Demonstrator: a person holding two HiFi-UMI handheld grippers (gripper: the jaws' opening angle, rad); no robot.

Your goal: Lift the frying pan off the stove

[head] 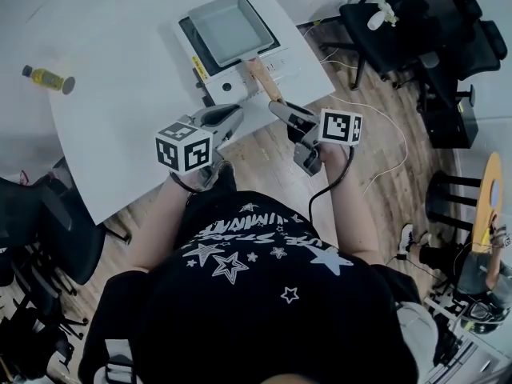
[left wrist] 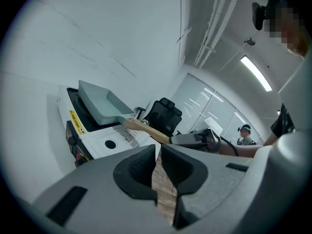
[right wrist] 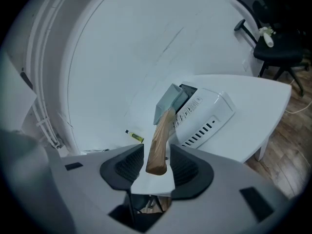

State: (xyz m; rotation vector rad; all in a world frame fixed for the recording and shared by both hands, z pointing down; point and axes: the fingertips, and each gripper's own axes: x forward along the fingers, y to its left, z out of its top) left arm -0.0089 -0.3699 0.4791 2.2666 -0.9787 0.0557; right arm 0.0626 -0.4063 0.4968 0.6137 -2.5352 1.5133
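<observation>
The stove (head: 234, 77) stands at the near right corner of the white surface (head: 120, 110), close to the right edge and the near edge. The frying pan (head: 228, 29) sits on top of it. It is square, with raised walls, and its flat bottom shows bare and grey-green. Its wooden handle (head: 264, 78) juts out past the stove's near side toward the near edge of the surface.

The right tool (head: 282, 109) is at the end of that handle. In the right gripper view its jaws stand apart with the handle's tip (right wrist: 158, 140) between them. A gap shows on either side, so the pads (right wrist: 131, 167) are not pressing on the wood.

The left tool (head: 232, 117) hovers just left of the right one, at the near edge of the surface. In the left gripper view its jaws are closed together (left wrist: 158, 165) with nothing between them.

A broad stretch of surface lies to the left of the stove, and a small bottle (head: 48, 78) lies on its side well away at the far left. Beyond the near edge is wooden floor (head: 264, 158), where a white cable (head: 384, 134) trails to the right. Dark office chairs (head: 400, 22) stand beyond the right edge, apart from the surface.
</observation>
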